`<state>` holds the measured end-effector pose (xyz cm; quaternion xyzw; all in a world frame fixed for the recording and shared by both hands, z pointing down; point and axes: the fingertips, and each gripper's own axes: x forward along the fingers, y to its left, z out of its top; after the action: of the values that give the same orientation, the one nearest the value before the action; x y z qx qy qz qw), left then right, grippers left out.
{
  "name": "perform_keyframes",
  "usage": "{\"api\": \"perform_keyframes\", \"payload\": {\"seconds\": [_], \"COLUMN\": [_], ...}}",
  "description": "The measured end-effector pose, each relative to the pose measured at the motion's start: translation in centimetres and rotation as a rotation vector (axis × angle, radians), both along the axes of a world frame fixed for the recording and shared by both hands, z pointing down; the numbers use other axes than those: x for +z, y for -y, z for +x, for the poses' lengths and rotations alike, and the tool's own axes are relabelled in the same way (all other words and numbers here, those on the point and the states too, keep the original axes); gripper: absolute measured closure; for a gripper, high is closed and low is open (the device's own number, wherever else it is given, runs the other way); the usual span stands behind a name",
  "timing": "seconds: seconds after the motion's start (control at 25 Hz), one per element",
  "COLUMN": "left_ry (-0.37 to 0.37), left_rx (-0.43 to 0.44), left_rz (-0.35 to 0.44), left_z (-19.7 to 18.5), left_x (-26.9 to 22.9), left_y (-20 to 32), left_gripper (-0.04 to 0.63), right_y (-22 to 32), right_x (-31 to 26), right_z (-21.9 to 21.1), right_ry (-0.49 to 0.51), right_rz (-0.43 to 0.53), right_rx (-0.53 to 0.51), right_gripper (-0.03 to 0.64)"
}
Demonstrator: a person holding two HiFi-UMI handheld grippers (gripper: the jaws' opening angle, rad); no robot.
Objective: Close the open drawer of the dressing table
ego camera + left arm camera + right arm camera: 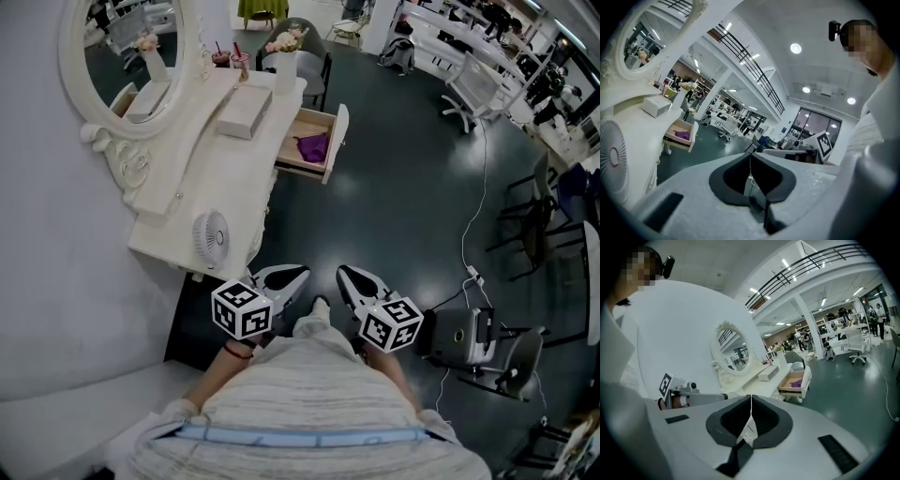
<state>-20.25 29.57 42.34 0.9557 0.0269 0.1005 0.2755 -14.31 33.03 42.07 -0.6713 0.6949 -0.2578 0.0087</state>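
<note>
Small white fan at the near end of the tabletop, white box farther along, vase of pink flowers and two drinks with straws at the far end. White cable across the dark green floor, white office chair beyond.

**Drawer stands open**

The white, ornate dressing table runs along the left wall, with an oval mirror above it. At its far end the drawer is pulled out to the right. It has a white front and pale wood inside, where a purple cloth lies.
</note>
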Motion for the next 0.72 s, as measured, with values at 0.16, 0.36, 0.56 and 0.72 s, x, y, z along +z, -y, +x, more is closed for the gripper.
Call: {"api": "perform_keyframes", "payload": {"seconds": [0.16, 0.36, 0.56, 0.72], "left_ry": [0.003, -0.002, 0.017, 0.025], "left_rx": [0.019, -0.007, -0.041, -0.068], "left_rz": [0.019, 0.034, 0.038, 0.042], "left_z": [4.4, 9.0, 12.4, 15.4], "left_x": [-0.5, -1.7, -1.5, -1.4], "left_y": [1.2, 3.2, 4.7, 5.6], "left_gripper": [0.578, 0.578, 0.578, 0.578], "right_y": [1.9, 4.3, 5.9, 6.7], "right_x": [-0.4, -1.7, -1.6, -1.6], "right_z": [4.1, 8.7, 12.2, 15.1], "right_ry": [0.000, -0.003, 0.002, 0.005], "right_rz": [0.008, 0.025, 0.035, 0.036], "right_rx": [-0.016, -0.050, -0.086, -0.120], "right_gripper": [0.606, 0.606, 0.606, 0.606]}}
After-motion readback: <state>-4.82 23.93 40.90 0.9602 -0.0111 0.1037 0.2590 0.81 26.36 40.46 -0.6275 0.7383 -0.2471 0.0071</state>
